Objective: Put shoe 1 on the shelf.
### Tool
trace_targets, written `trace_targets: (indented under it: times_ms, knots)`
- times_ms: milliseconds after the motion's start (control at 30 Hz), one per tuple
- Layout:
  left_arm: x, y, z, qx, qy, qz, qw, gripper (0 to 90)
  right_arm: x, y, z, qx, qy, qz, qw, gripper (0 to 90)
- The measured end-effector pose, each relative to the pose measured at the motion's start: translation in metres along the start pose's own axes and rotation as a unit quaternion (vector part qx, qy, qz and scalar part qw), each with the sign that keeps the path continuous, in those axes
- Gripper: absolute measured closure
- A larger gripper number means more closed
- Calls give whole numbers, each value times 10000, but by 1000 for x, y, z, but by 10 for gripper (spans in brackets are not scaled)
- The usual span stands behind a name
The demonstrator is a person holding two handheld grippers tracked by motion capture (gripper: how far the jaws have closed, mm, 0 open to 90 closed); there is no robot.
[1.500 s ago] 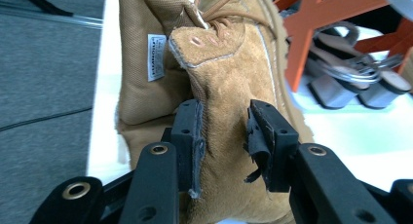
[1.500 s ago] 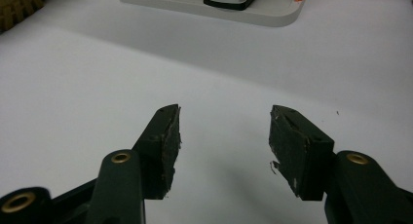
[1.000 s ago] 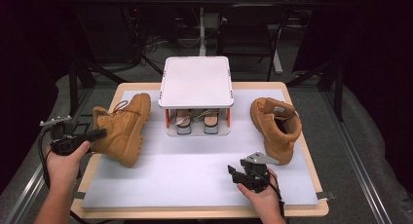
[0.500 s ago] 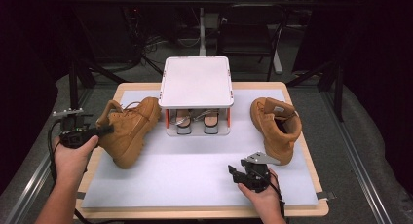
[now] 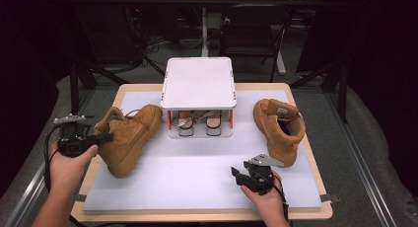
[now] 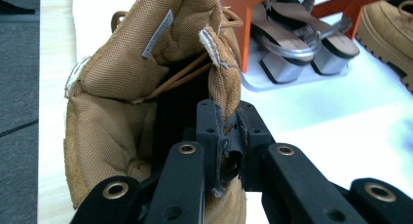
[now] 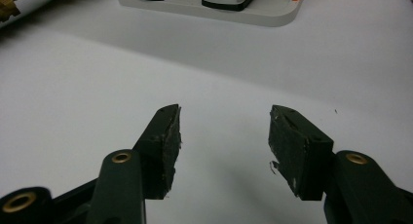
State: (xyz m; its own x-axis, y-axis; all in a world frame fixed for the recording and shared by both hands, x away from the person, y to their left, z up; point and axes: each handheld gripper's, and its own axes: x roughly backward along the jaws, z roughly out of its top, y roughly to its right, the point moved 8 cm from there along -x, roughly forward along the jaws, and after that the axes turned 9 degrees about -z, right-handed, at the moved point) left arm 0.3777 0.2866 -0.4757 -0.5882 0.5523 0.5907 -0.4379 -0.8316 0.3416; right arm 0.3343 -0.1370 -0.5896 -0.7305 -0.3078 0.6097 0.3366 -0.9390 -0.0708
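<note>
So the left gripper [image 6: 225, 136] has its jaws clamped on the collar edge of the left tan boot [image 5: 129, 135] — they've just been squeezing in, and the boot's rim is pinched right between the pads. That boot sits tilted on the white mat [image 5: 197, 182] at the left side of the table, toe pointing toward the white shoe rack [image 5: 198, 84], which has a pair of silver heeled sandals [image 5: 197, 121] tucked under its top. The right gripper [image 7: 224, 141] rests low over bare mat near the front edge — jaws spread apart, nothing in them. The other tan boot [image 5: 279, 128] stands just beyond it, right of the rack.
</note>
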Motion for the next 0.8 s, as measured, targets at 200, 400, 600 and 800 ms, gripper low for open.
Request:
trace_targets:
  times_ms: [200, 400, 600, 800]
  knots:
    - [2, 7, -13, -83, -92, -67, 9999, 825, 0, -1, 0, -3, 20, 2, 10000, 451]
    - [-5, 14, -19, -83, -133, -248, 9996, 823, 0, -1, 0, -1, 20, 0, 10000, 450]
    - [-14, 23, -23, -130, -234, -385, 9989, 821, 0, 0, 0, -5, 10, -11, 10000, 451]
    - [-20, 28, -25, -189, -243, -435, 9986, 818, 1, -1, 1, 12, 34, -1, 10000, 450]
